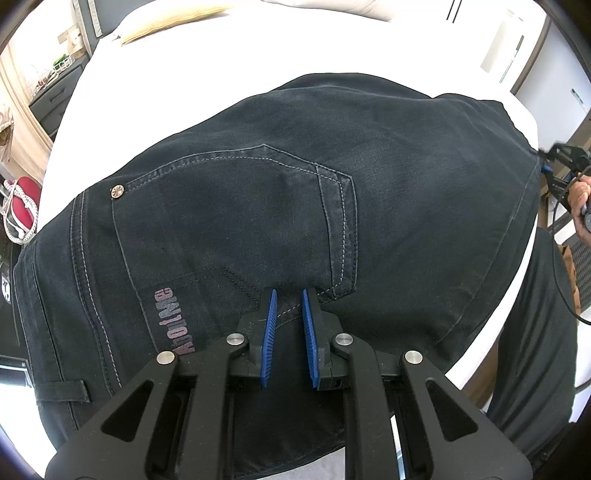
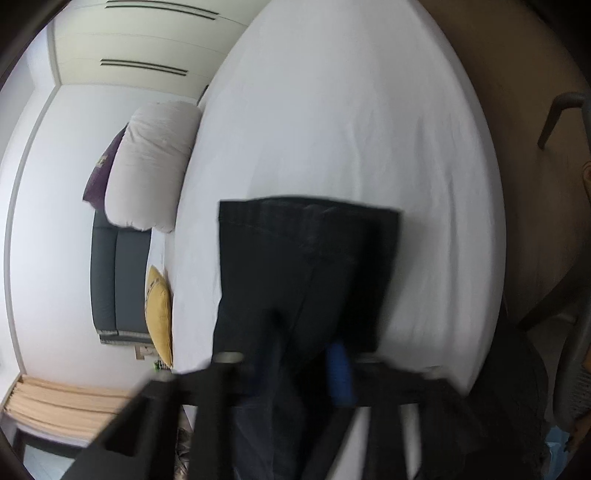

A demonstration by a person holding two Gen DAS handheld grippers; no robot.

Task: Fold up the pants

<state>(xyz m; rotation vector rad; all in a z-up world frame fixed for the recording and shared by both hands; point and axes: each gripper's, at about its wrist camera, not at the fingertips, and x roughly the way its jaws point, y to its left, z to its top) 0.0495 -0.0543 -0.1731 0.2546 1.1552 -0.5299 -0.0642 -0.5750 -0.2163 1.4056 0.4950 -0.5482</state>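
Dark denim pants (image 1: 295, 206) lie flat on a white bed (image 1: 207, 66), back pocket up and waistband at the left. My left gripper (image 1: 288, 292) presses down just below the pocket, its blue pads (image 1: 269, 332) close together with a ridge of denim pinched between them. In the blurred right wrist view the folded pants (image 2: 306, 251) stretch away over the sheet (image 2: 351, 110). There my right gripper (image 2: 306, 332) is closed on the near end of the cloth, with one blue pad (image 2: 340, 373) showing. The right gripper (image 1: 557, 155) also shows at the pants' far right edge, held by a hand (image 1: 581, 199).
A yellow cushion (image 1: 173, 18) and a white pillow (image 2: 151, 166) lie at the head of the bed, by a grey headboard (image 2: 118, 280). A dark nightstand (image 1: 51, 99) stands left of the bed. A chair (image 2: 569, 258) is on the right.
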